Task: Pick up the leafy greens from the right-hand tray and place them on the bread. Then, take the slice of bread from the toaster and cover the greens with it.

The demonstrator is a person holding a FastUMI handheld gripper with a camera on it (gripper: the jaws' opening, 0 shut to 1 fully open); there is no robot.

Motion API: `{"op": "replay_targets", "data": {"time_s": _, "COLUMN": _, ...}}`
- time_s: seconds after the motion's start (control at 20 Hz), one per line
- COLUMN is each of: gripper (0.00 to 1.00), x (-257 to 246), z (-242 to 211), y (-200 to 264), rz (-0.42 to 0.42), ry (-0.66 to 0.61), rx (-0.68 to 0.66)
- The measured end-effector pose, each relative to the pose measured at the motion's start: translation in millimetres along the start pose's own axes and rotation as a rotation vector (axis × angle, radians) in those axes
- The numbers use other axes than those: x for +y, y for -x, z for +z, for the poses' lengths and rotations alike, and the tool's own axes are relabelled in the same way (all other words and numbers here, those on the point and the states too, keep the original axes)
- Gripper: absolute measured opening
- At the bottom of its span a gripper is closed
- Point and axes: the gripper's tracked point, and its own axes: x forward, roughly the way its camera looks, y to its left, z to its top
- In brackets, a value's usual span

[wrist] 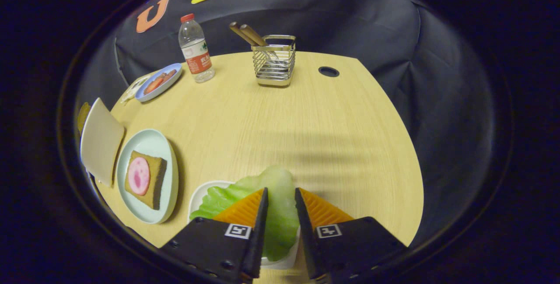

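Observation:
My gripper [281, 190] is shut on the leafy greens [275, 218], a pale green lettuce leaf pinched between both fingers. The leaf hangs over a small white tray [199, 196] just under the fingers. To the left, a pale green plate [168, 152] carries a slice of brown bread [153, 185] with a round pink ham slice [138, 176] on top. Further left stands the white toaster [101, 142]. A brownish edge of bread [82, 116] peeks from behind it.
At the back of the wooden table [306, 135] stand a wire cutlery holder [274, 61] with wooden handles and a water bottle [195, 50]. A blue dish [158, 82] with food lies at the back left. A cable hole [328, 71] is beside the holder.

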Motion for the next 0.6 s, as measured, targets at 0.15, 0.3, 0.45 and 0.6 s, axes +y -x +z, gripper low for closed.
{"op": "replay_targets", "data": {"time_s": 0.15, "gripper": 0.30, "x": 2, "z": 7, "y": 4, "rz": -0.009, "ry": -0.001, "rx": -0.017}}
{"op": "replay_targets", "data": {"time_s": 0.3, "gripper": 0.10, "x": 2, "z": 7, "y": 7, "rz": -0.033, "ry": 0.003, "rx": -0.014}}
{"op": "replay_targets", "data": {"time_s": 0.45, "gripper": 0.02, "x": 4, "z": 7, "y": 10, "rz": -0.025, "ry": 0.010, "rx": -0.001}}
{"op": "replay_targets", "data": {"time_s": 0.6, "gripper": 0.00, "x": 6, "z": 10, "y": 18, "rz": -0.024, "ry": 0.001, "rx": -0.012}}
